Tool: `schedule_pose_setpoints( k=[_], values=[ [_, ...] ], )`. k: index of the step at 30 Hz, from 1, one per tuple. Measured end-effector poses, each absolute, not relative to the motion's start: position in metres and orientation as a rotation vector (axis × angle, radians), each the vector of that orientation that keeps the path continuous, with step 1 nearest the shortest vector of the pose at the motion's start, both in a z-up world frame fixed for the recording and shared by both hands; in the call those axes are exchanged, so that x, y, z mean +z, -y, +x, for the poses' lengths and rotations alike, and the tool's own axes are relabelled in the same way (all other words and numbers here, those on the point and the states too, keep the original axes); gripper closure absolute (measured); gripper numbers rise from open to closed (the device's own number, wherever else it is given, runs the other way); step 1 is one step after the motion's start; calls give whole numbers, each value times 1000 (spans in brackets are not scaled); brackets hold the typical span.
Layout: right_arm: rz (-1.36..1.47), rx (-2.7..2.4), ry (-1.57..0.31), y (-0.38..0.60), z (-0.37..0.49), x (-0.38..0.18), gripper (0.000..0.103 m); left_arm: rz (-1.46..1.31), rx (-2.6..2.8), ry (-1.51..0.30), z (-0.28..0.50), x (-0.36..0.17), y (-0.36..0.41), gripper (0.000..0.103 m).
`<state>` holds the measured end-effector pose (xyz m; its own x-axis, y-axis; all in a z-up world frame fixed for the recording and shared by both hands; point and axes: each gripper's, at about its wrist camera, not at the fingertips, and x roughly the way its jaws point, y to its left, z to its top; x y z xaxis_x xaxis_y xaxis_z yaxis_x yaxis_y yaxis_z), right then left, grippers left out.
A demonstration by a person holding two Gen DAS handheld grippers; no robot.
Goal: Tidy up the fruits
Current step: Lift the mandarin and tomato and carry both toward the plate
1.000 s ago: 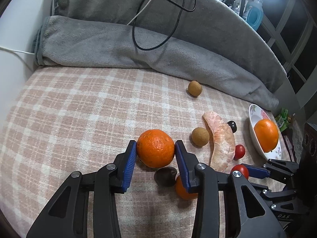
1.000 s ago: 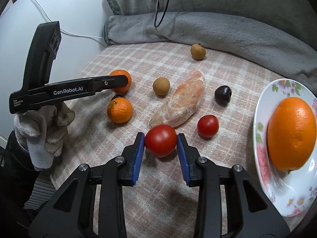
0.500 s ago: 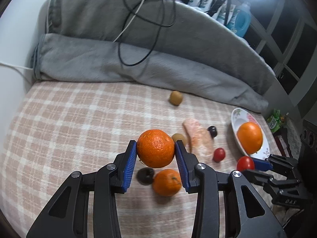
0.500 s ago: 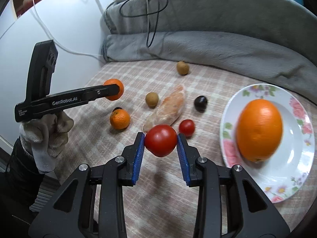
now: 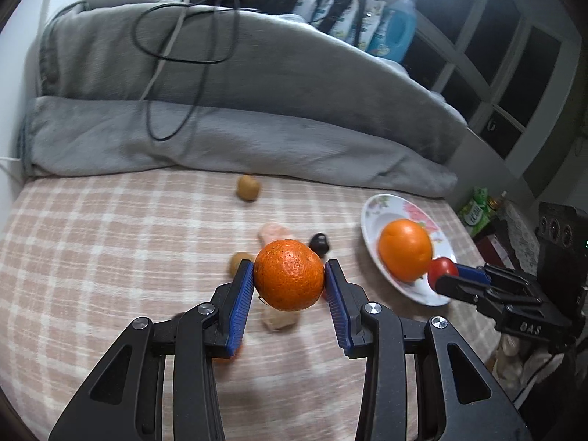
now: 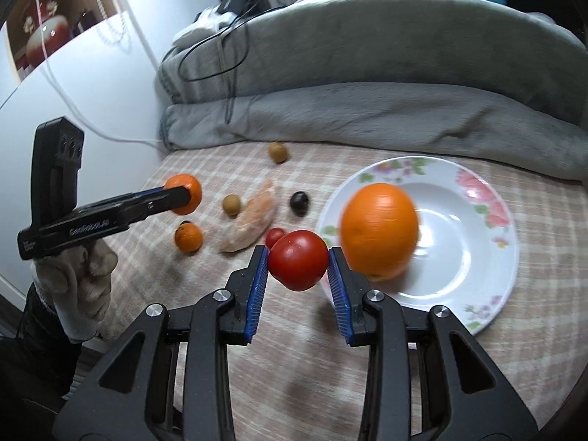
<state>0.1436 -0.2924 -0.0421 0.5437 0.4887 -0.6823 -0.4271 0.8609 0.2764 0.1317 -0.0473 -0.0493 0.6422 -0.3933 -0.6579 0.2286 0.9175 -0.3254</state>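
My left gripper (image 5: 289,282) is shut on a rough-skinned mandarin (image 5: 289,275), held up off the checked cloth. In the right wrist view that mandarin (image 6: 185,193) sits at the tip of the left gripper (image 6: 180,195). A red tomato (image 6: 297,260) is clamped in my right gripper (image 6: 297,265), lifted just left of the flowered white plate (image 6: 474,253). A large orange (image 6: 379,230) lies on that plate. On the cloth lie a second mandarin (image 6: 188,237), a peeled pomelo segment (image 6: 253,220), a small red tomato (image 6: 275,236), a dark fruit (image 6: 298,202) and two brown longans (image 6: 231,204) (image 6: 278,151).
A folded grey blanket (image 5: 228,139) with black cables (image 5: 176,55) on it lines the far edge of the checked cloth (image 5: 92,242). Bottles (image 5: 391,29) and a window lie beyond. A gloved hand (image 6: 79,283) holds the left gripper near the cloth's left edge.
Both grippers have risen off the cloth with their fruit and swung right toward the plate. The plate and orange now loom larger in the right wrist view.
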Motion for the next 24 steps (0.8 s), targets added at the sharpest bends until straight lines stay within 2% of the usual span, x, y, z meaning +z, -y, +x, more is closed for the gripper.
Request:
schedule_pose_setpoints(
  k=[24],
  values=[
    [157,389,-809,379,169,-43,68,-136,-587,-800,126,-39,168,65]
  ],
)
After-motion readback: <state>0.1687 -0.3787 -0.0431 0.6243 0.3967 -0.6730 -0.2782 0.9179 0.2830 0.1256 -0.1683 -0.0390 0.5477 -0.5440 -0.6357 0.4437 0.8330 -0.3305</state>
